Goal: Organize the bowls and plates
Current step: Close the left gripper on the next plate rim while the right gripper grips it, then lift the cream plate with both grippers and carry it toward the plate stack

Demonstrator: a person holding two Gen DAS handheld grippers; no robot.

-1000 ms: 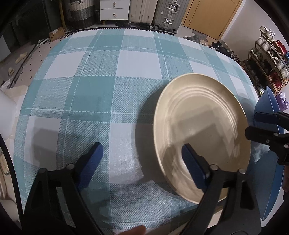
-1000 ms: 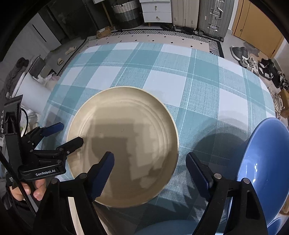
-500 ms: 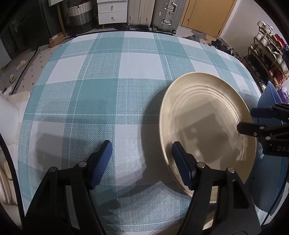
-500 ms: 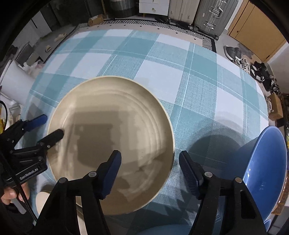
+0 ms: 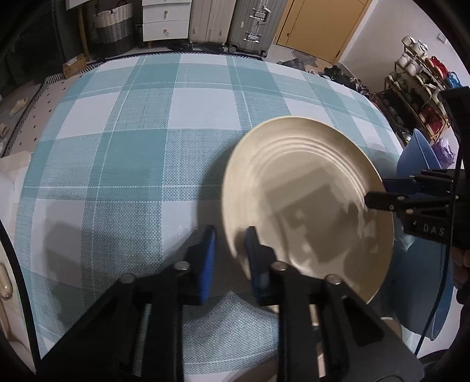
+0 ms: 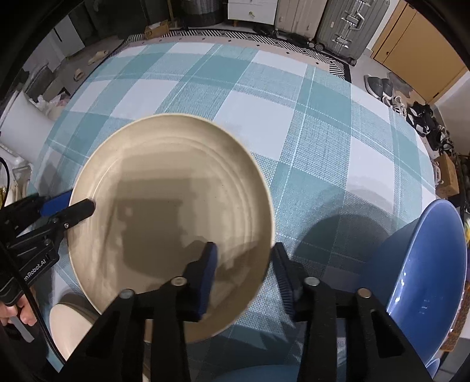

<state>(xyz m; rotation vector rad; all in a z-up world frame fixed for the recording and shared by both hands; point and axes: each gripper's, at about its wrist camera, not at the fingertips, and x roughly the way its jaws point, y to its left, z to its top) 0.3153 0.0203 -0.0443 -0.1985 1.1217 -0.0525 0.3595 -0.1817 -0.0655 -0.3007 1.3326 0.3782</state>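
A wide beige plate [image 5: 308, 211] [image 6: 170, 205] lies on the teal checked tablecloth [image 5: 141, 152], near its front edge. My left gripper [image 5: 230, 232] [image 6: 73, 205] is shut on the plate's left rim, one pad above it and one below. Across the plate, my right gripper [image 6: 244, 246] [image 5: 379, 192] straddles the right rim. Its jaws are closing, and a gap still shows between the pads and the rim. A blue bowl [image 6: 426, 279] [image 5: 417, 152] stands to the right of the plate.
Under the plate's near left edge a pale round dish [image 6: 67, 320] sticks out. A blue plate [image 5: 420, 293] lies at the table's right front corner. Suitcases [image 5: 249, 26] and a drawer unit stand on the floor beyond the table, and a shoe rack [image 5: 423, 88] stands at the right.
Both pairs of jaws have drawn in from wide open. The left one has closed onto the plate's left rim and the right one has narrowed around the right rim. The plate has hardly shifted.
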